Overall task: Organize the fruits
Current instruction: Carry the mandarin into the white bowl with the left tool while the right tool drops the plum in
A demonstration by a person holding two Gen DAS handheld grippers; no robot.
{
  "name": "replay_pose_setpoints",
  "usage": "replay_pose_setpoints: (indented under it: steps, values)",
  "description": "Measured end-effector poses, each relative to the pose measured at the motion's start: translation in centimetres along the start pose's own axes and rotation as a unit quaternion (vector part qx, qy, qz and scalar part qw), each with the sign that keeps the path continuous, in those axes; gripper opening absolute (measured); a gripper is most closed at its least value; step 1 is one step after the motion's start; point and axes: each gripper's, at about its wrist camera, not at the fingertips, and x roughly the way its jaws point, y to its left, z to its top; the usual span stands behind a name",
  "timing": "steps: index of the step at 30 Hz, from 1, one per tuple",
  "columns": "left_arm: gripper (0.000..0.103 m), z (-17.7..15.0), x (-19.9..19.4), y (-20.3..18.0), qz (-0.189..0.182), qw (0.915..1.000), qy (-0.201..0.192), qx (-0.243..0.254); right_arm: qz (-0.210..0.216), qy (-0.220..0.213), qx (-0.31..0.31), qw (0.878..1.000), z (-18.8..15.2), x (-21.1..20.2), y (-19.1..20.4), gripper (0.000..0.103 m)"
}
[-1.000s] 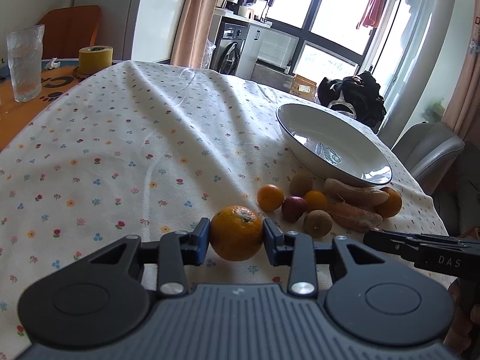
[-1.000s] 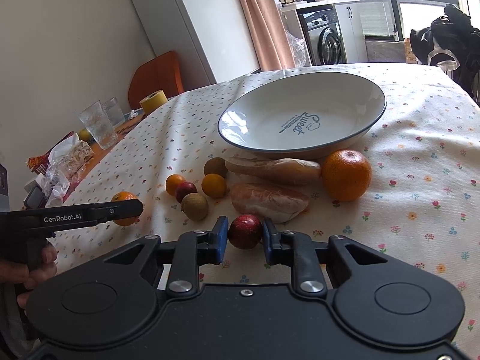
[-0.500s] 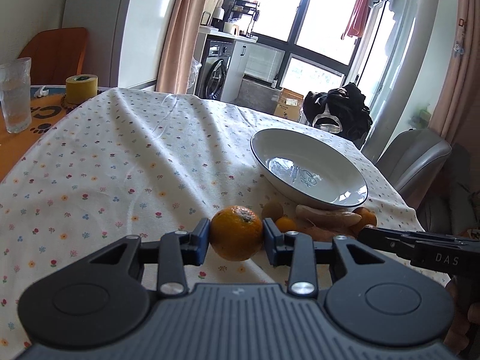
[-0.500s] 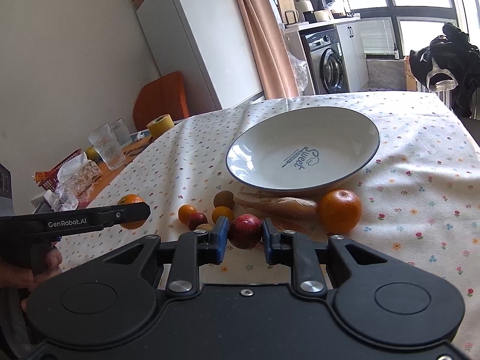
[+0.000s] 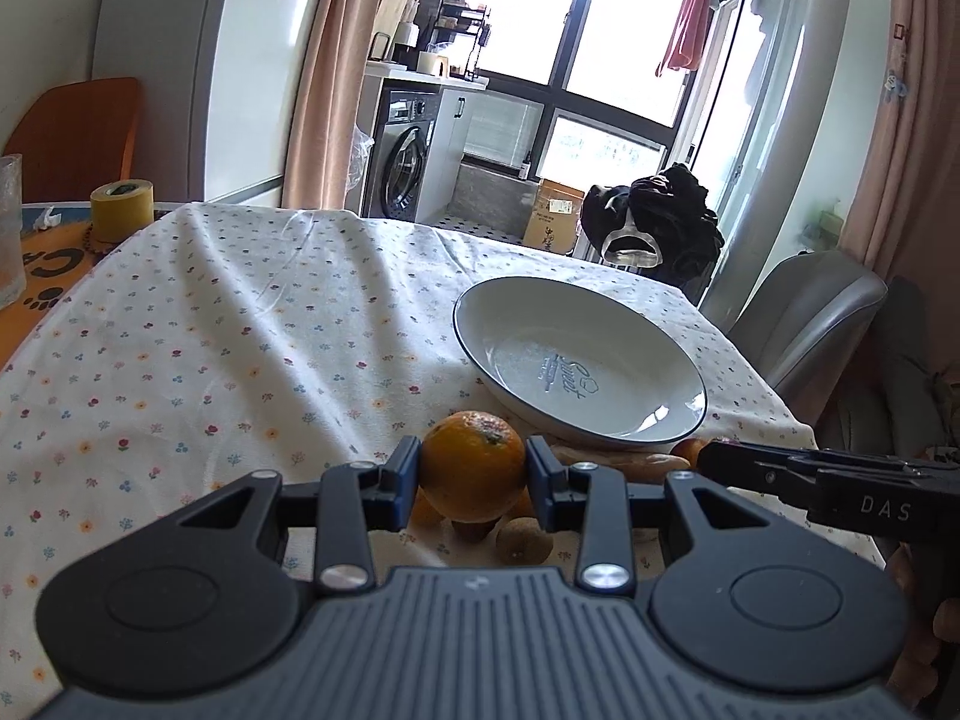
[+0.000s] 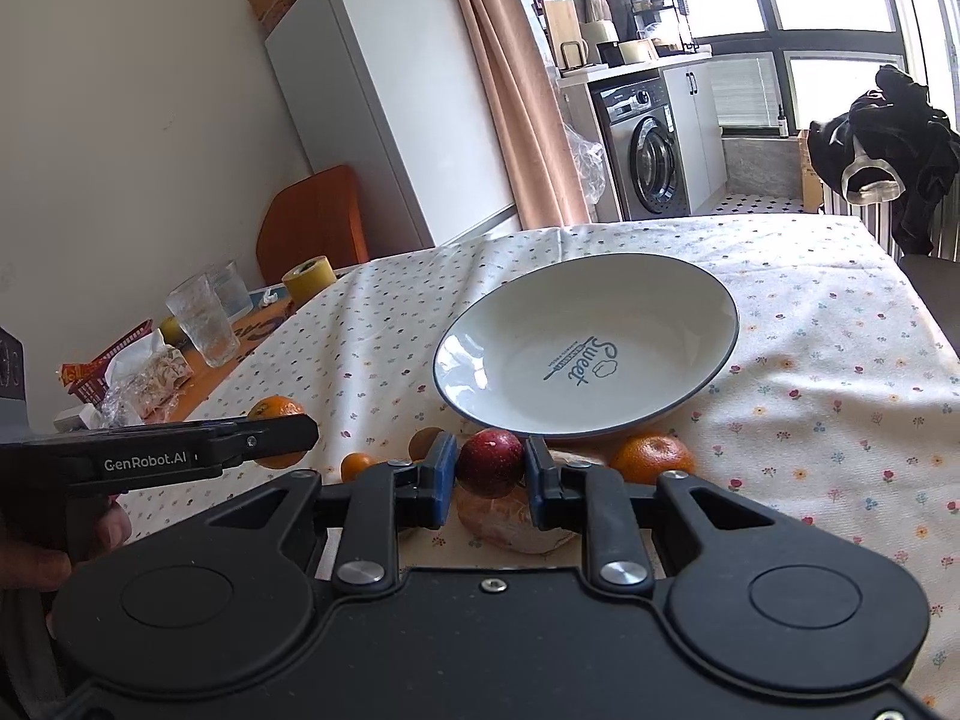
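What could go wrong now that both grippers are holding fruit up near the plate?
The left gripper grips the round orange only at its sides, so it might roll out. The plate rests tilted on fruit and bread, so dropping fruit in could tip or slide it. The right gripper with the red fruit is heading for the same plate, so the two could collide.

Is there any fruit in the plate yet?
No, the plate holds nothing; the orange and red fruit sit clamped in the left and right grippers.
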Motion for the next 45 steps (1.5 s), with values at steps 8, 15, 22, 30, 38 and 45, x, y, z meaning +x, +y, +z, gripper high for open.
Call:
replay_pose_setpoints:
  steps: [8,15,22,30,38,45]
  values:
    - [0.036,0.8,1.6,-1.1,-0.009,0.9999,0.003,0.010,-0.006,-0.004,0.004,1.000,0.6,0.6,-1.0,0.023]
    - [0.036,1.8,3.4,-2.2,-0.018,0.9996,0.006,0.019,-0.009,-0.007,0.005,1.000,1.3,1.6,-1.9,0.023]
    - [0.036,2.6,5.9,-3.0,-0.027,0.9992,0.017,0.026,-0.010,-0.004,0.012,1.000,1.9,3.1,-3.4,0.023]
    - [0.036,3.5,8.5,-3.5,-0.038,0.9983,0.029,0.034,-0.013,-0.003,0.017,1.000,2.4,4.8,-4.6,0.023]
    - [0.039,4.4,9.7,-3.5,-0.041,0.9984,0.031,0.025,-0.023,0.005,0.024,0.999,2.8,5.8,-5.2,0.029]
    - [0.050,4.7,8.9,-2.9,-0.026,0.9992,0.024,0.019,-0.034,-0.006,0.036,0.999,2.5,5.1,-5.8,0.041]
